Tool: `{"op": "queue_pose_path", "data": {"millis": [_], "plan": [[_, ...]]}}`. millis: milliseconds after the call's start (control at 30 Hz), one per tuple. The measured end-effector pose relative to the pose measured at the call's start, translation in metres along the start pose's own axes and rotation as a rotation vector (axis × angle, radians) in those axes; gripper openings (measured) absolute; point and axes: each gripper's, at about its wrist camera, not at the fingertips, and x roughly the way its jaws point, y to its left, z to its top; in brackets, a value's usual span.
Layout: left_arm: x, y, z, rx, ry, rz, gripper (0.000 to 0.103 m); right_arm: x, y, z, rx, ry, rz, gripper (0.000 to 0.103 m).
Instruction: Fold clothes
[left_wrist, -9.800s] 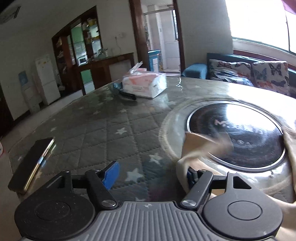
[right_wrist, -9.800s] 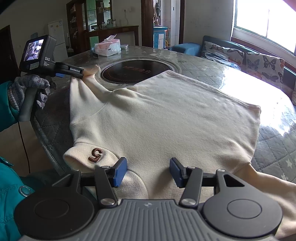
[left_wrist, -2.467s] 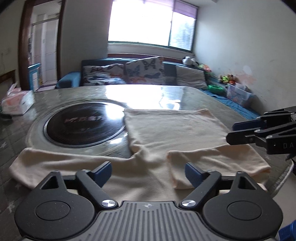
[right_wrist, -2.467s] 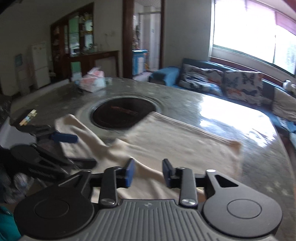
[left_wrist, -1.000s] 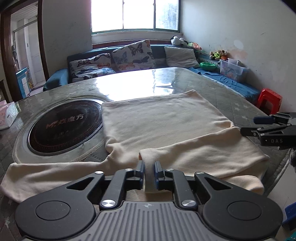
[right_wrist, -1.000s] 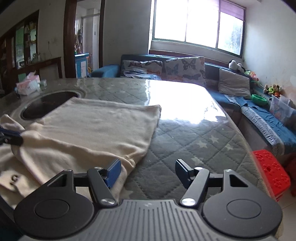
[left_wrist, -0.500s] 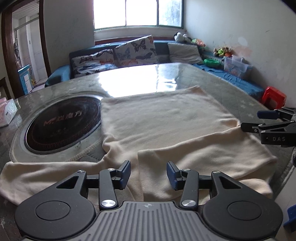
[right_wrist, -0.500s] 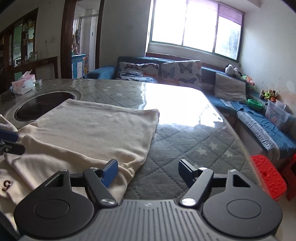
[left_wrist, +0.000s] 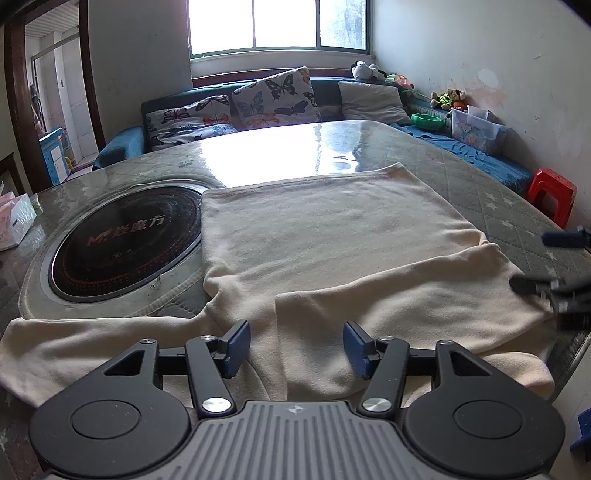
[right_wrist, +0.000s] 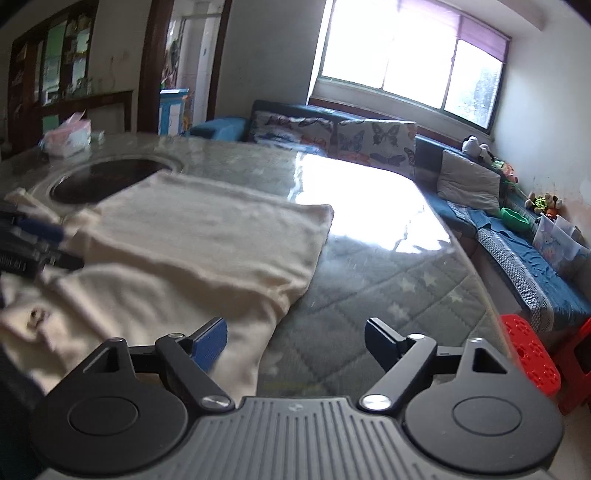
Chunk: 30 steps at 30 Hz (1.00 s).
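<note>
A cream sweater (left_wrist: 332, 236) lies flat on the round table, body stretching away, one sleeve (left_wrist: 406, 299) folded across its near part and the other sleeve (left_wrist: 74, 343) spread to the left. My left gripper (left_wrist: 296, 347) is open and empty just above the folded sleeve's end. My right gripper (right_wrist: 295, 341) is open and empty at the sweater's (right_wrist: 207, 243) right side edge; it shows in the left wrist view (left_wrist: 554, 273) at the far right. The left gripper shows at the left edge of the right wrist view (right_wrist: 33, 243).
A black induction hob (left_wrist: 122, 240) is set in the table (left_wrist: 498, 206) left of the sweater. A tissue pack (left_wrist: 14, 221) sits far left. A sofa with cushions (left_wrist: 273, 99) runs behind. A red stool (right_wrist: 532, 354) stands right of the table.
My left gripper opened from shut on the sleeve end, let it go and drew back a little. My right gripper stayed open and swung at the sweater's right edge.
</note>
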Motion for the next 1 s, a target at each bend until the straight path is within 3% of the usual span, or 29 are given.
{"op": "queue_pose_path", "data": {"millis": [233, 467, 733, 1000], "plan": [[-0.018, 0.020, -0.001, -0.055, -0.051, 0.057, 0.078, -0.012, 0.012, 0.010, -0.064, -0.036, 0.002, 0.085], [-0.032, 0.060, -0.010, -0.147, -0.075, 0.174, 0.091, -0.003, 0.040, 0.032, -0.135, -0.063, 0.084, 0.086], [-0.038, 0.111, -0.020, -0.270, -0.084, 0.329, 0.093, 0.026, 0.090, 0.060, -0.269, -0.069, 0.203, 0.086], [-0.042, 0.159, -0.031, -0.409, -0.078, 0.455, 0.092, 0.049, 0.124, 0.072, -0.314, -0.059, 0.269, 0.086]]}}
